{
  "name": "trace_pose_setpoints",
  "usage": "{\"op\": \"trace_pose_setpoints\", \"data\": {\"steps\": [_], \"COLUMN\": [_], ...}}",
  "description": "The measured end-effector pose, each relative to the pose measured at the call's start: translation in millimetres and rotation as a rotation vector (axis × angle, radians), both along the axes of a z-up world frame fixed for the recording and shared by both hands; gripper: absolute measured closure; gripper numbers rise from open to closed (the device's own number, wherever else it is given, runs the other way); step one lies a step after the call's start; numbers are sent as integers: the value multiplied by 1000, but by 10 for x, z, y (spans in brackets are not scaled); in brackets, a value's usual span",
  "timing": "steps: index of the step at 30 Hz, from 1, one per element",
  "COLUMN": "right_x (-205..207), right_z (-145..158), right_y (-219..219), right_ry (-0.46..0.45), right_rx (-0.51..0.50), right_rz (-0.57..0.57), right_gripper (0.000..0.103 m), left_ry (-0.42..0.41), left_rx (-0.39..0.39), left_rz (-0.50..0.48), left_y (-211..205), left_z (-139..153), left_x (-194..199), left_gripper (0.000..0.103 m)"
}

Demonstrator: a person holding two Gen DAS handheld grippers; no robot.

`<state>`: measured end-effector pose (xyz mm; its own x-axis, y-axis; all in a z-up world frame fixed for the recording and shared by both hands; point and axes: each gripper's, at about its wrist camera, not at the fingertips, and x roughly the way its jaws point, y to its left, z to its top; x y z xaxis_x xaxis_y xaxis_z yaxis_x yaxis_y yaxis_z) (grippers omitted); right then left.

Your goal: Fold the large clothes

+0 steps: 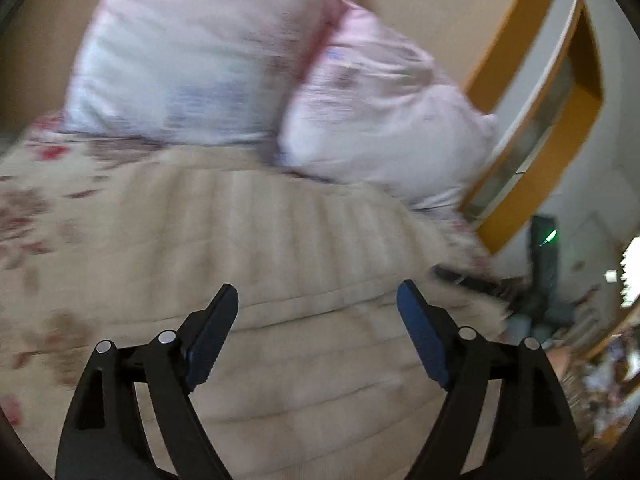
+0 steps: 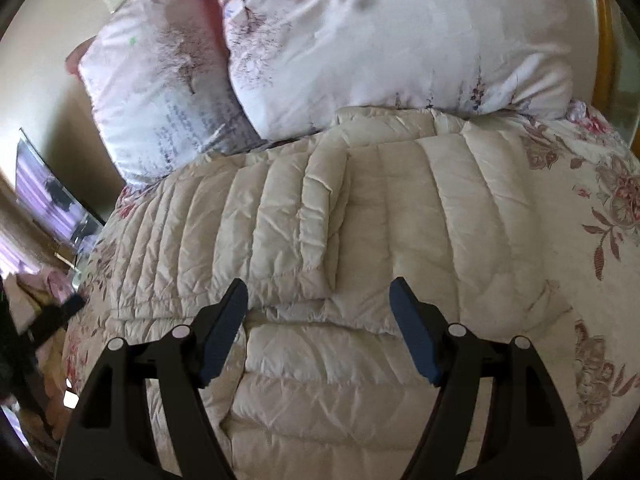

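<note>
A cream quilted down jacket (image 2: 360, 216) lies spread on the bed, one panel folded over its middle with an edge running down the centre. It also fills the blurred left wrist view (image 1: 288, 248). My right gripper (image 2: 319, 292) is open and empty, hovering just above the jacket's near part. My left gripper (image 1: 318, 296) is open and empty above the jacket.
The jacket lies on a floral bedspread (image 2: 600, 208), also seen at the left in the left wrist view (image 1: 44, 208). Two pale pink pillows (image 2: 400, 40) (image 2: 160, 92) lean against the wall behind it. A yellow wooden frame (image 1: 540, 120) stands beside the bed.
</note>
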<state>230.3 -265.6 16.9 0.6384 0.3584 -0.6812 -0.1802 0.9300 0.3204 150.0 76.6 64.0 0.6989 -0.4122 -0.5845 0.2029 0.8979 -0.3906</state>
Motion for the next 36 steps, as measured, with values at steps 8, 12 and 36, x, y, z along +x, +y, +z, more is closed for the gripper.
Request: {"op": "trace_pose_setpoints", "data": {"steps": [8,12,36], "right_x": [376,347,-119], "right_z": [-272,-248,-190], "right_y": [11,87,-299], "right_ry": [115,89,65], "right_rx": [91,118,92], "right_rz": [-59,-21,-76], "right_gripper": [63,98,47], "left_ry": [137,150,153], "left_rx": [52,48,-64], "left_rz": [166,195,97], "left_y": [760,973,1090], "left_z": [-447,-557,-779], "left_x": [-237,-369,-741], "left_gripper": [21,21,22]}}
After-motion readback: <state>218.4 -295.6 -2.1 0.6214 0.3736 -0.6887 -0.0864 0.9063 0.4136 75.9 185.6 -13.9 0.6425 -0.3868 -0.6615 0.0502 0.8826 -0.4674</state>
